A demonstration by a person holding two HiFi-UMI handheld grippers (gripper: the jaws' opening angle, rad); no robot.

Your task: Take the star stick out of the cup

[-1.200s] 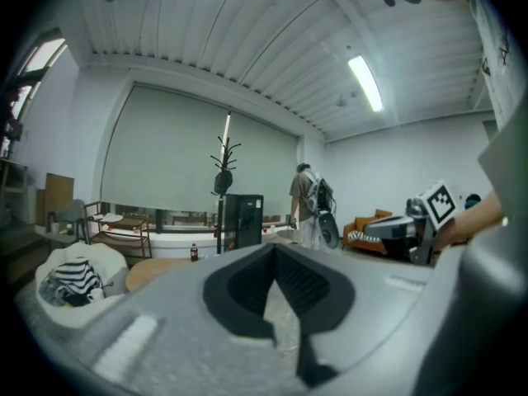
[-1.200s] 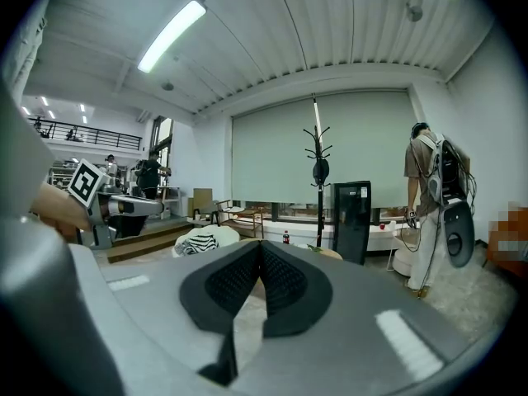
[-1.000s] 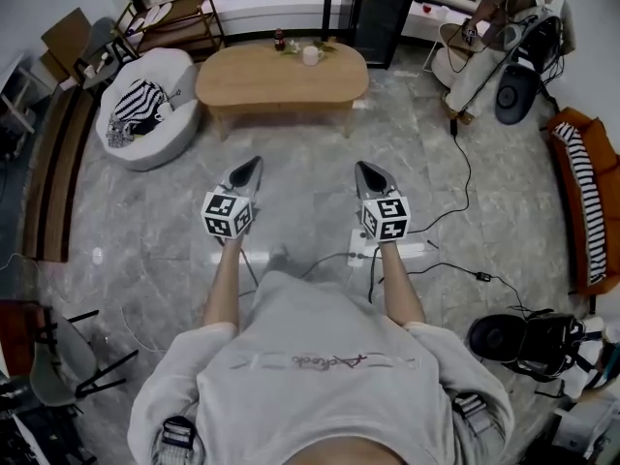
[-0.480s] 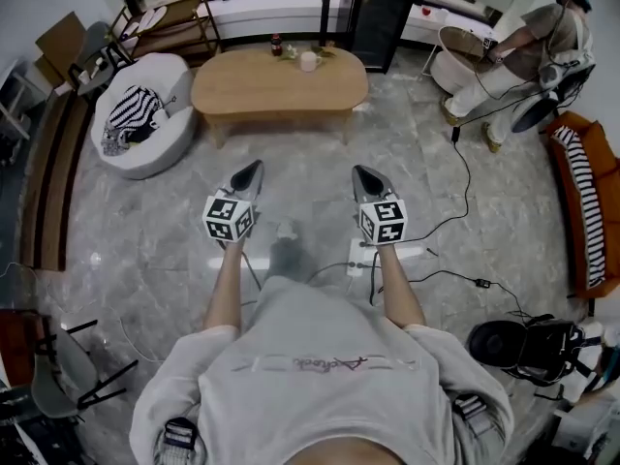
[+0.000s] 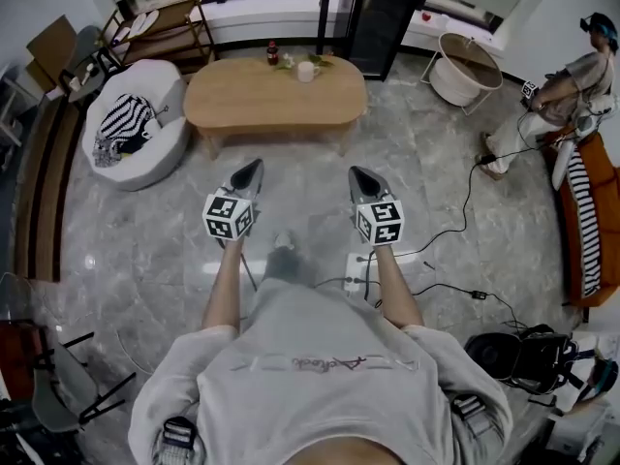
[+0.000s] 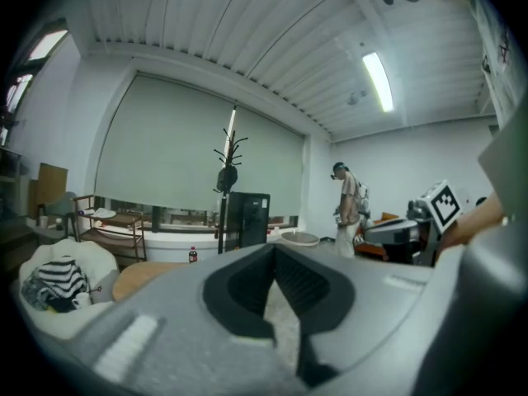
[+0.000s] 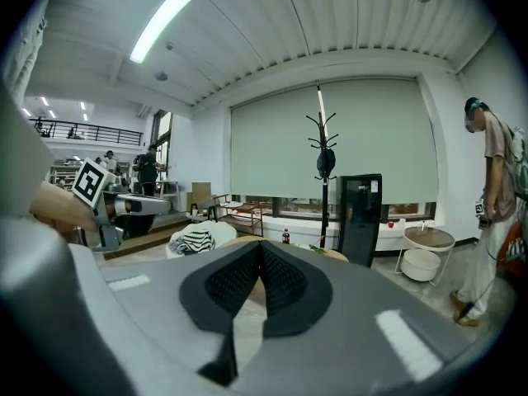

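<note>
1. Holding both grippers out over the grey floor [image 5: 145,221], the person [image 5: 320,376] faced the wooden tabletop [image 5: 252,100] at 12 o'clock.
2. Jaws of the left gripper [image 5: 254,166] were pressed together, nothing in them.
3. Same deal with the right gripper [image 5: 356,174]: jaws together, empty.
4. The white cup [image 5: 306,71] sat near the tabletop's far edge, well apart from both grippers, with a small bottle [image 5: 272,52] at its 10 o'clock.
5. Couldn't make out the star stick, way too small.

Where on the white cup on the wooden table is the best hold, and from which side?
Probably by the side wall: the white cup stands upright near the far edge of the table, a bottle to its left, so come over the near edge. Finer detail is too small to make out.
</note>
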